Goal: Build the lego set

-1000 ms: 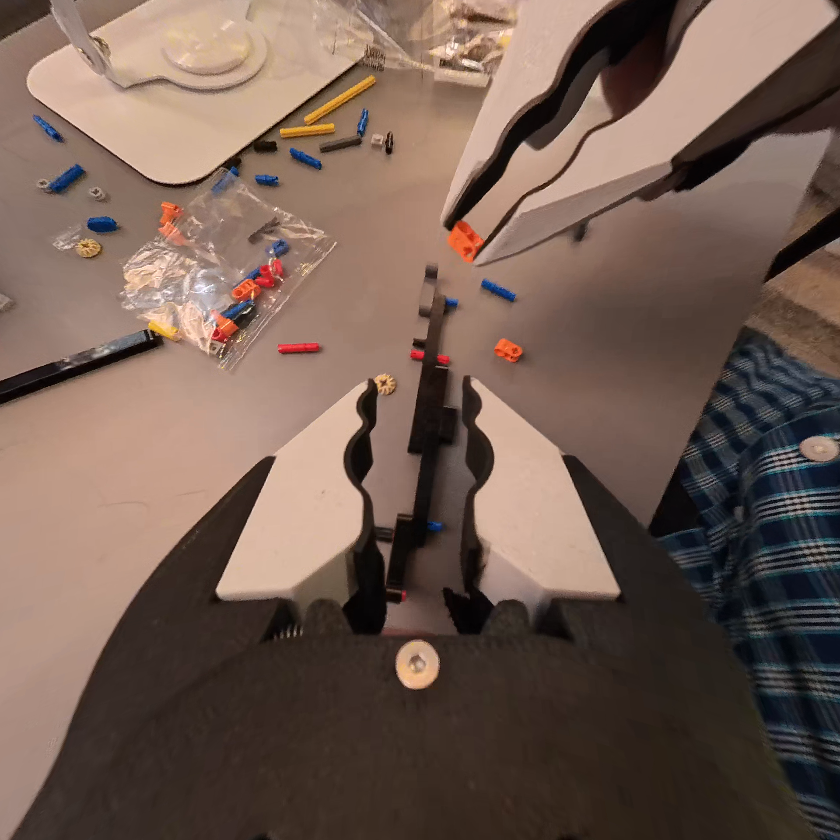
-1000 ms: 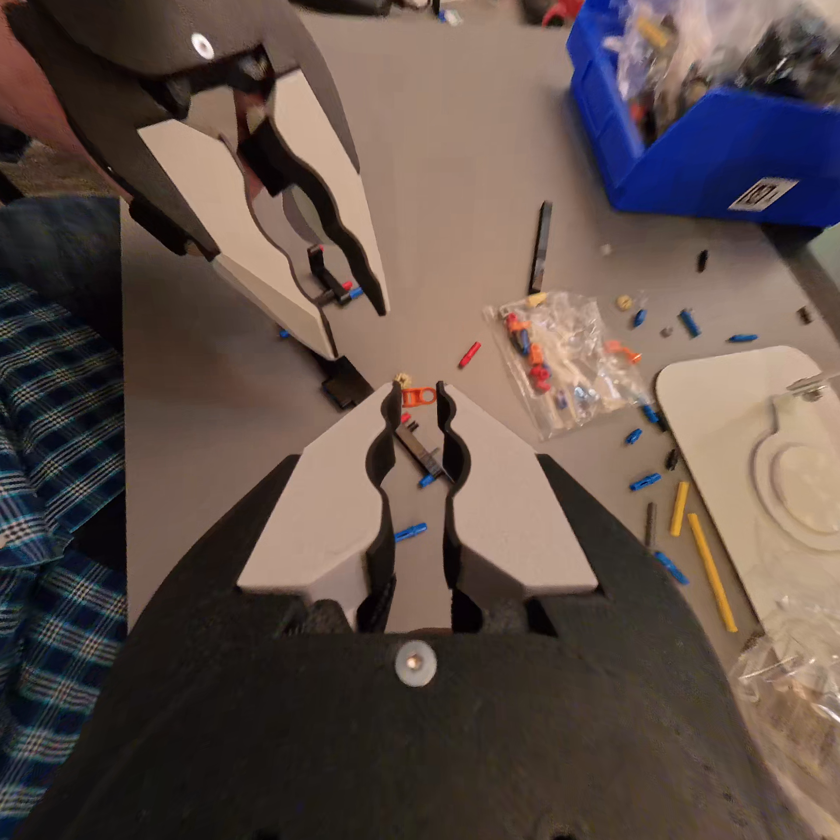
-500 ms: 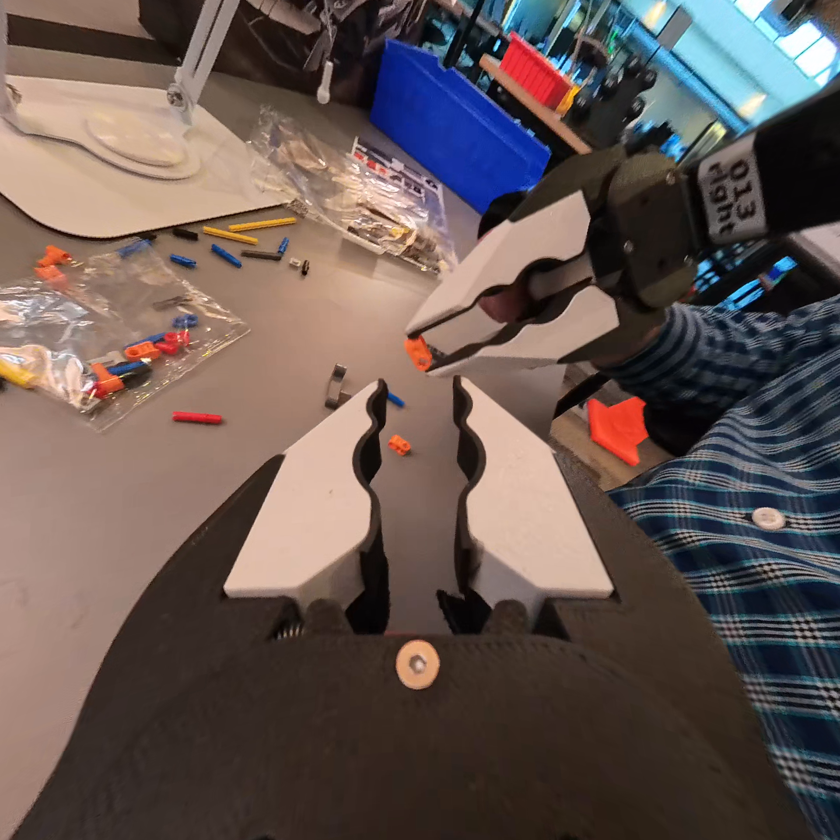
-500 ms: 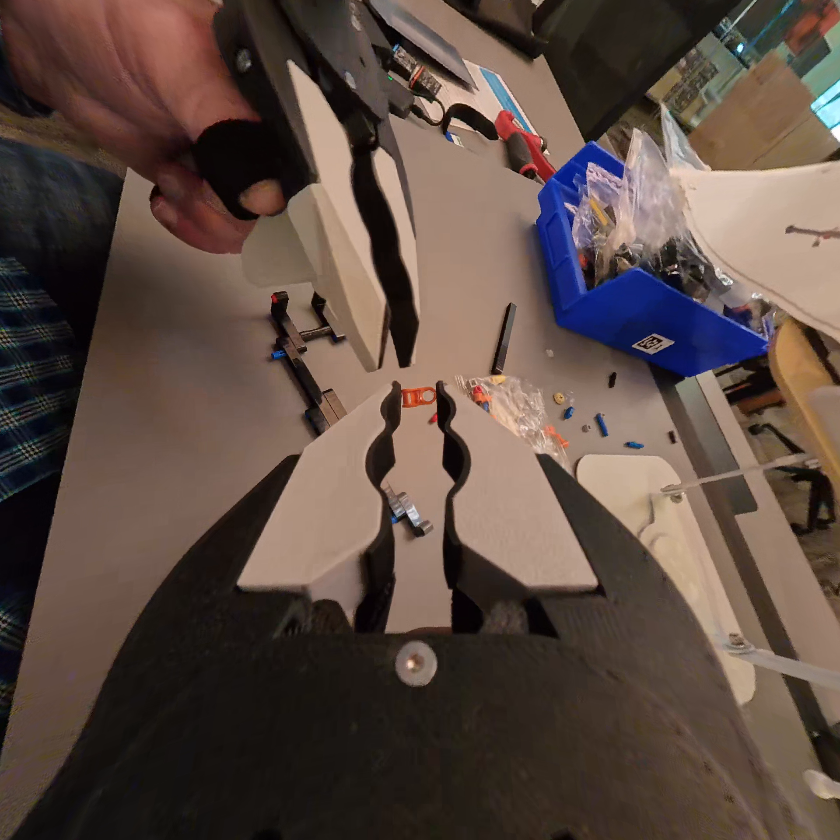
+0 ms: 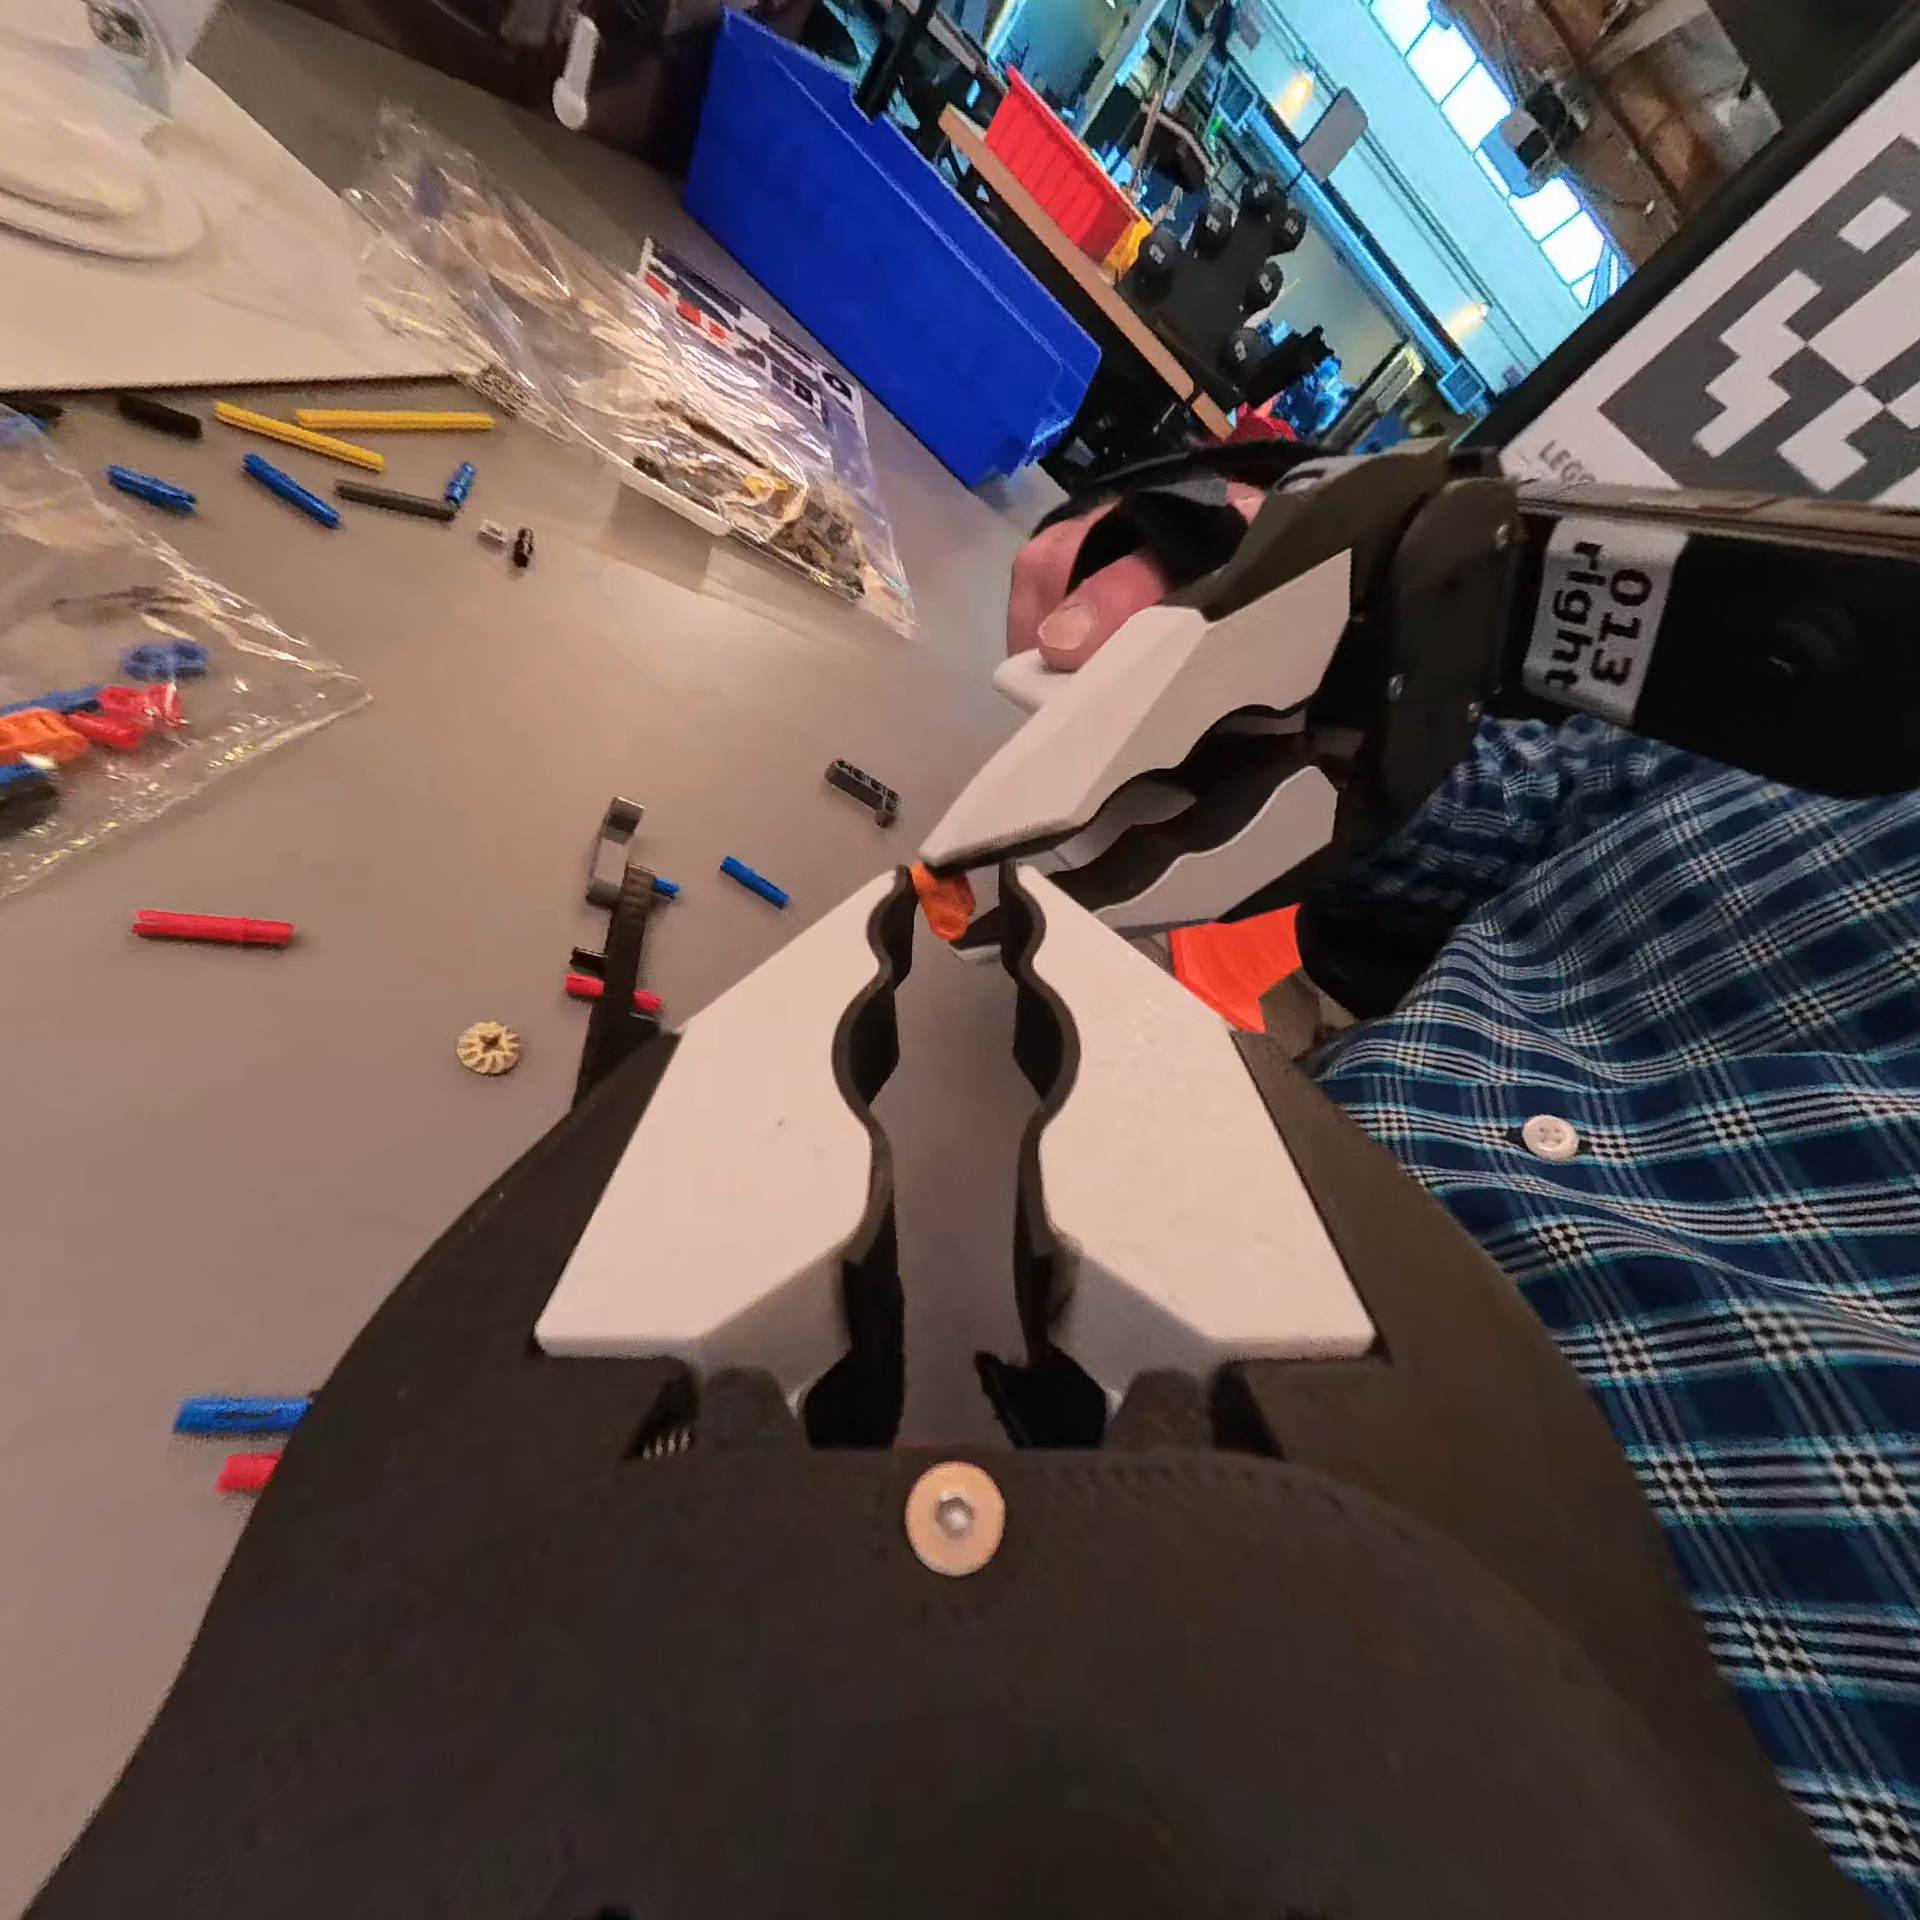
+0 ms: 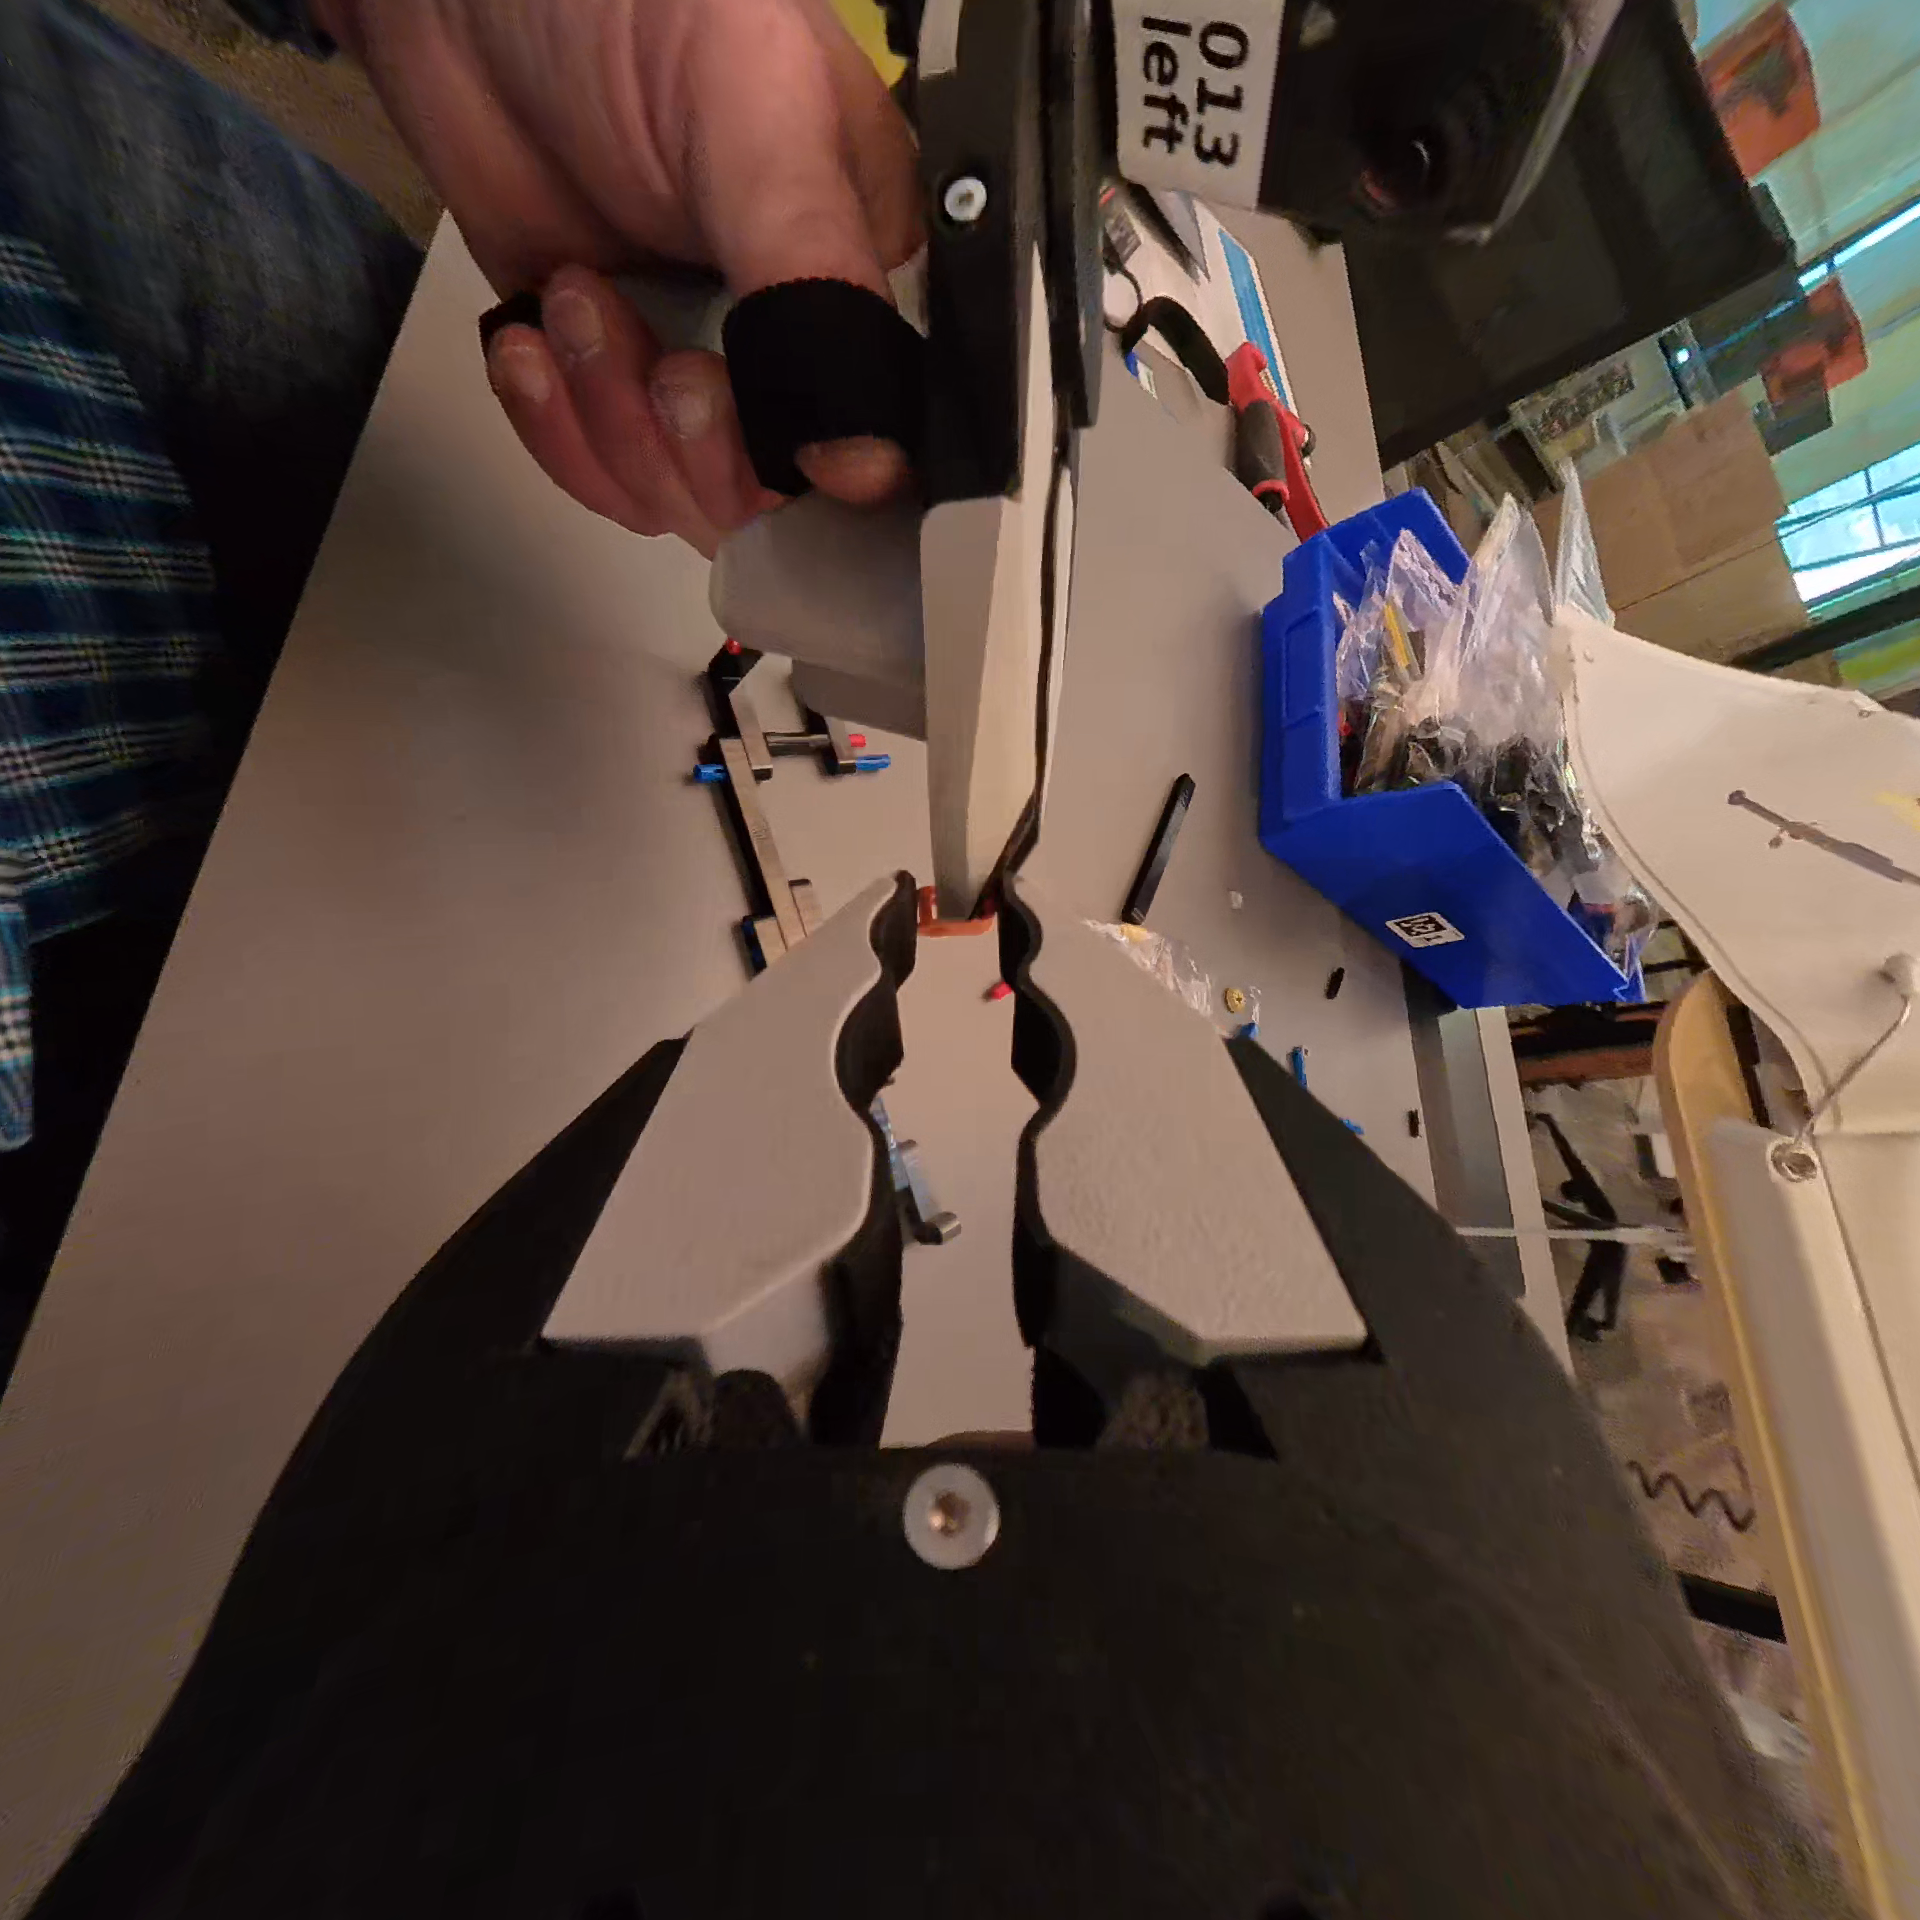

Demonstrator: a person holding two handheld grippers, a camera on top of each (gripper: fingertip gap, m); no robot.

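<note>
My right gripper (image 6: 958, 891) is shut on a small orange connector (image 6: 951, 920) and holds it above the grey table. In the left wrist view it comes in from the right (image 5: 940, 864), with the connector (image 5: 940, 906) at its tips. My left gripper (image 5: 956, 883) is open with a narrow gap, and its tips stand on either side of the connector, the left one touching it. In the right wrist view it reaches down from above (image 6: 977, 894). The black beam assembly (image 5: 623, 966) lies on the table below (image 6: 774, 862).
A blue bin (image 5: 883, 270) of bagged parts stands at the back (image 6: 1434, 862). A clear bag of pieces (image 5: 125, 707), a red pin (image 5: 213, 927), a tan gear (image 5: 490, 1046) and several blue and yellow pins lie loose. A plaid shirt (image 5: 1662, 1143) is on the right. Both grippers' tips are roughly 11 cm from the tan gear (image 5: 490, 1046).
Both grippers rose from the table and tilted toward each other. My left gripper moved up to the orange connector held by the right, and its jaws narrowed around it.
</note>
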